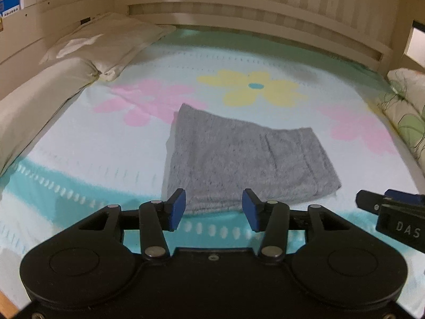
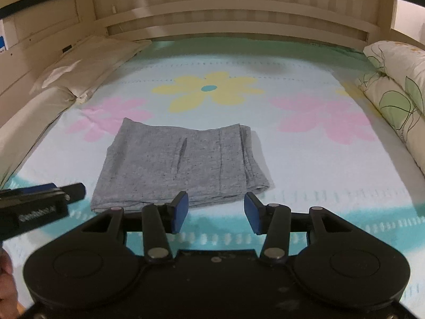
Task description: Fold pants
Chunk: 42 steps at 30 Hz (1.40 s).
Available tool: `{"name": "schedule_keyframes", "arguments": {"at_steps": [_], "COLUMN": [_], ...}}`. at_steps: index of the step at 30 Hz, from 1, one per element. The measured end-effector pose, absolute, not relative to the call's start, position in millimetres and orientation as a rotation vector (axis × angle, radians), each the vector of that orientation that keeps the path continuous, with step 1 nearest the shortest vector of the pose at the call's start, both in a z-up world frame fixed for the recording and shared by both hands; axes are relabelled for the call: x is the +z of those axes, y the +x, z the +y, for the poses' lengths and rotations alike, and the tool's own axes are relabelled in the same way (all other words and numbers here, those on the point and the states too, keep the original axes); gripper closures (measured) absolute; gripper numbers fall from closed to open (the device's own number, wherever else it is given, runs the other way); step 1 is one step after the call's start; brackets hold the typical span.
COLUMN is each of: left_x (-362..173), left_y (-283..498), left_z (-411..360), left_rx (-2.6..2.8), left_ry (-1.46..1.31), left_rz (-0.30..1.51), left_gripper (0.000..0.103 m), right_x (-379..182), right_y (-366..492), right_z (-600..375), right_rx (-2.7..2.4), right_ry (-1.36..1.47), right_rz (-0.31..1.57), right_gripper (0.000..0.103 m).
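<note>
Grey heathered knit pants [image 2: 180, 164], folded into a compact rectangle, flat on the bed near its front edge, layered fold edges on the right side. The fold looks finished or nearly so.

Left hand-held gripper [image 1: 213, 210]: blue pads spread wide, nothing between them, above the near edge of the pants. Right hand-held gripper [image 2: 216, 212]: same, wide apart, empty, clear of the cloth.

Step in hand, as I judge it: checking the fold and backing off. To do it well, keep both pads off the fabric so the stacked layers are not dragged. If a tidy-up is wanted, press the right-hand layered edge square, since it looks slightly fanned.

Surface: pale bedsheet with turquoise bands and large yellow and pink flowers [image 1: 255, 86], soft, lightly wrinkled. Cream pillows [image 1: 106, 45] along the left, a leaf-printed bolster [image 2: 398, 98] on the right. Cream slatted wooden headboard [image 2: 233, 21] behind, in dim warm light.
</note>
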<state>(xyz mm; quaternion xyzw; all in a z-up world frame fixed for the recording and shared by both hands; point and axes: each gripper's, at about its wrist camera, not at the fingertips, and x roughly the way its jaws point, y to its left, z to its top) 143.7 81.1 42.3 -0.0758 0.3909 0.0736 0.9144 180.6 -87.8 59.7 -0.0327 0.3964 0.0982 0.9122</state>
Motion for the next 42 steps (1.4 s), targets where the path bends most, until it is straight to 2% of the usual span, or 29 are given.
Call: {"name": "schedule_keyframes", "arguments": {"at_steps": [6, 12, 42], "left_x": [32, 29, 30], "left_y": [148, 150, 151], "left_z": [79, 67, 68], "left_rx": [0.142, 0.146, 0.119], "left_ry": [-0.169, -0.103, -0.137], "left_rz": [0.831, 0.809, 0.831], "left_gripper": [0.048, 0.048, 0.048], "right_x": [49, 51, 46], "right_y": [188, 185, 185], "right_z": [-89, -85, -72], "right_rx": [0.191, 0.208, 0.235], "right_ry": [-0.066, -0.095, -0.115], "right_rz": [0.86, 0.837, 0.855], "right_gripper": [0.054, 0.054, 0.054]}}
